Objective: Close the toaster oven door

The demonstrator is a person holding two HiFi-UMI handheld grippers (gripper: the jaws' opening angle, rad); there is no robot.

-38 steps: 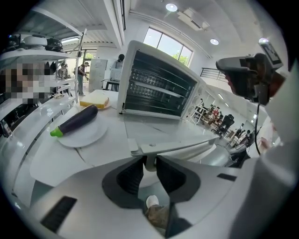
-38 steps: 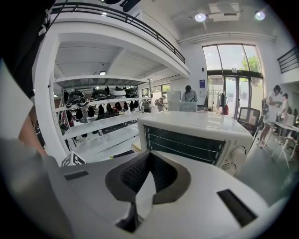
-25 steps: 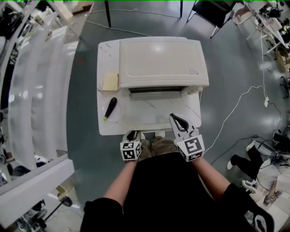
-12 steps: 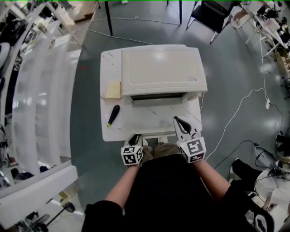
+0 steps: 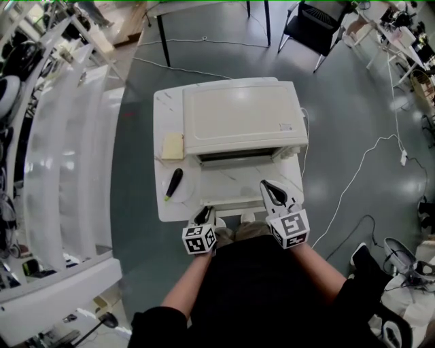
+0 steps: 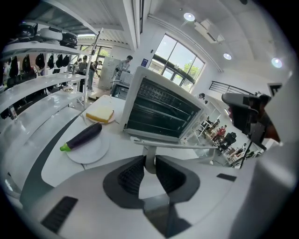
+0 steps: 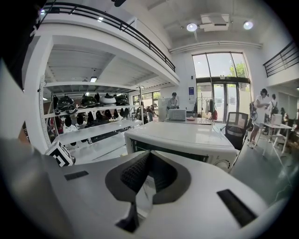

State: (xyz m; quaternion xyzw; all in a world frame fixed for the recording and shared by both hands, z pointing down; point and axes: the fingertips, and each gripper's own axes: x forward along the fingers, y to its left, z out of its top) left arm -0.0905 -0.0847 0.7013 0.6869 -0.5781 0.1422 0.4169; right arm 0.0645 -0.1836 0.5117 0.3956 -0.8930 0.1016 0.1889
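Note:
A white toaster oven point(image 5: 241, 115) stands on a small white table point(image 5: 163, 204). Its door point(image 5: 238, 182) hangs open, folded down flat toward me. The left gripper view shows the racks inside the oven point(image 6: 161, 109) and the door handle point(image 6: 187, 146) across the front. My left gripper point(image 5: 202, 216) sits at the door's front edge. Its jaws are shut on the handle's post point(image 6: 149, 163). My right gripper point(image 5: 272, 190) hovers over the door's right part, shut and holding nothing. The right gripper view looks over the oven's top point(image 7: 187, 140).
An eggplant point(image 5: 174, 183) lies on a white plate point(image 6: 88, 156) left of the door, a slice of bread point(image 5: 172, 145) behind it. White shelving point(image 5: 61, 149) runs along the left. A cable point(image 5: 353, 177) trails over the floor at right; a chair point(image 5: 306, 20) stands beyond the table.
The head view has shifted, so the table sits lower in the picture. Both grippers keep their places against the open door.

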